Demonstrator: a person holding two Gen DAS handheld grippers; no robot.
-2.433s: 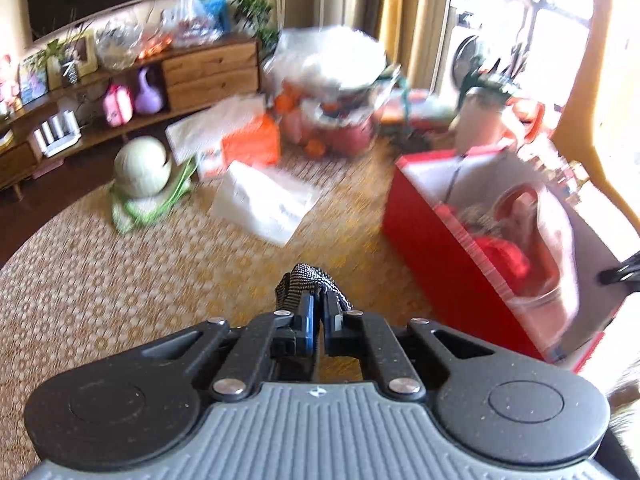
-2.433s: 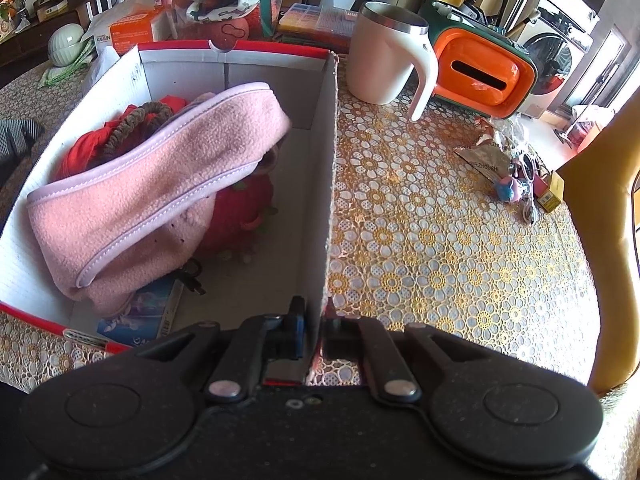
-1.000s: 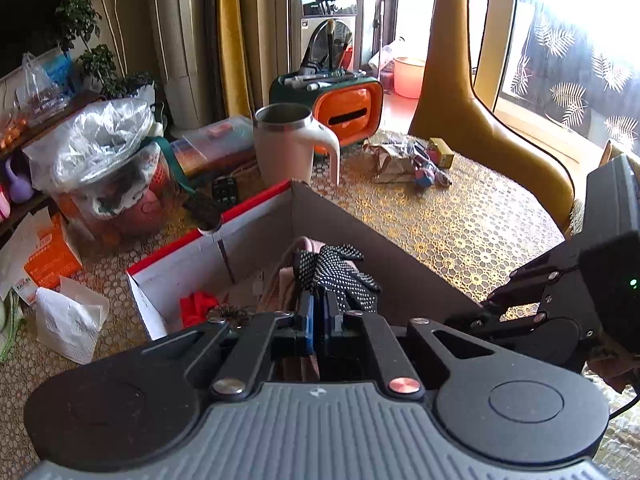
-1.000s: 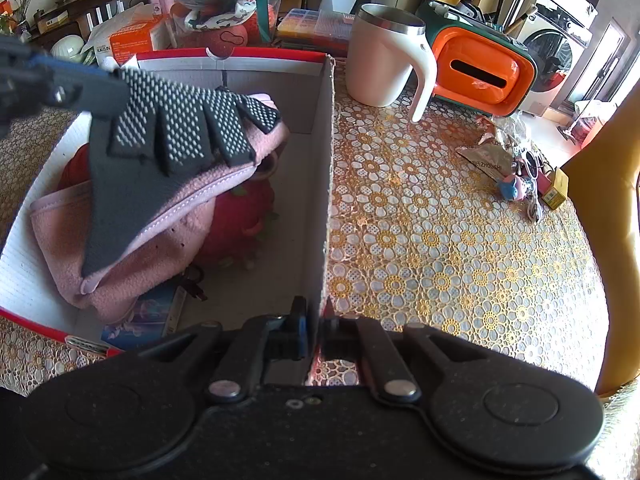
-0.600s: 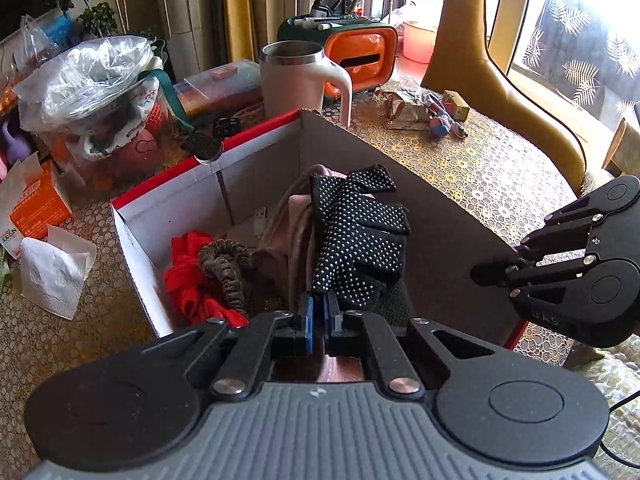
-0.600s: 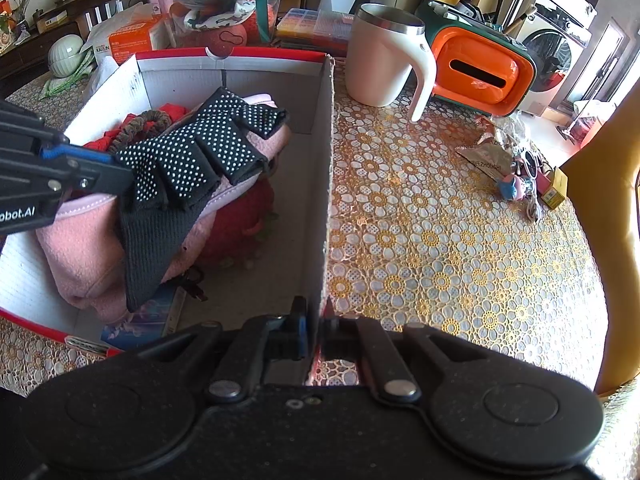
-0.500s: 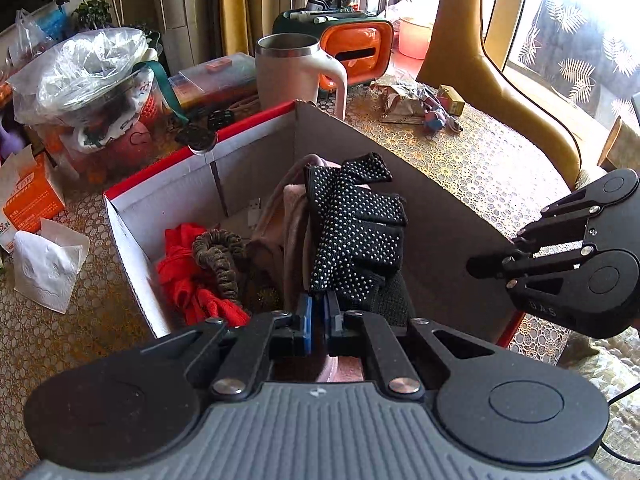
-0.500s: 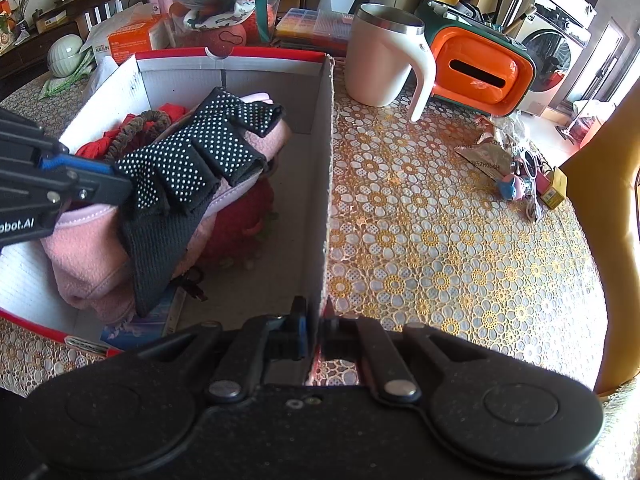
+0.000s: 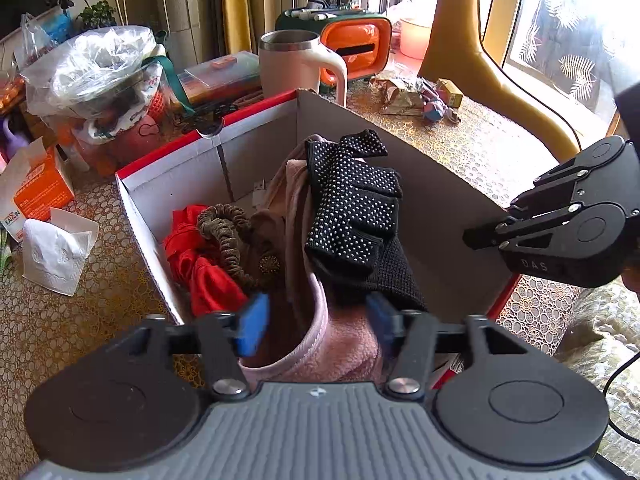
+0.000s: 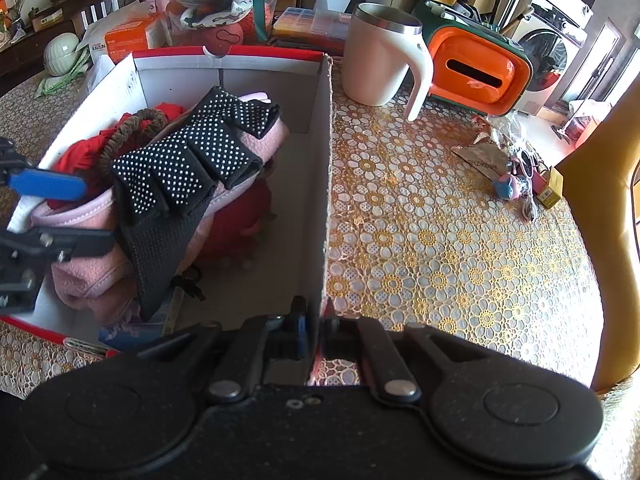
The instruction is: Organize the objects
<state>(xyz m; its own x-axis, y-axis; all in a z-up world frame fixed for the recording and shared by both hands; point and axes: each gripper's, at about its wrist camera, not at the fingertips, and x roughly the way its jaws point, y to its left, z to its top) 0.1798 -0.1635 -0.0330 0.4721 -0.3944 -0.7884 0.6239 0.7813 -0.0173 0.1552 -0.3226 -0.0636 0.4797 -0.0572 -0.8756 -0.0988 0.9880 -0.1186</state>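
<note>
A black glove with white dots (image 9: pixel 352 208) (image 10: pixel 188 168) lies draped over a pink fleece cloth (image 9: pixel 344 344) (image 10: pixel 80 280) inside the red-and-white cardboard box (image 9: pixel 180 152) (image 10: pixel 228 56). My left gripper (image 9: pixel 316 318) (image 10: pixel 68 212) hovers over the box's near end with its jaws opening. The blue pads (image 9: pixel 252 322) stand apart on either side of the pink cloth, and the glove's cuff rests by the right one, unpressed. My right gripper (image 10: pixel 316 322) (image 9: pixel 492 222) is shut on the box's right wall. A red cloth (image 9: pixel 204 276) and a brown scrunchie (image 9: pixel 224 228) lie in the box too.
Behind the box stand a cream mug (image 9: pixel 292 64) (image 10: pixel 376 64) and an orange container (image 10: pixel 476 68). To the left are an orange tissue box (image 9: pixel 36 188) and a bulging plastic bag (image 9: pixel 96 64). Small clutter (image 10: pixel 512 176) sits near a yellow chair (image 9: pixel 460 40).
The left gripper's jaws have parted and let go of the glove, which now rests on the pink cloth. The left gripper also sank a little toward the box. The right gripper kept still.
</note>
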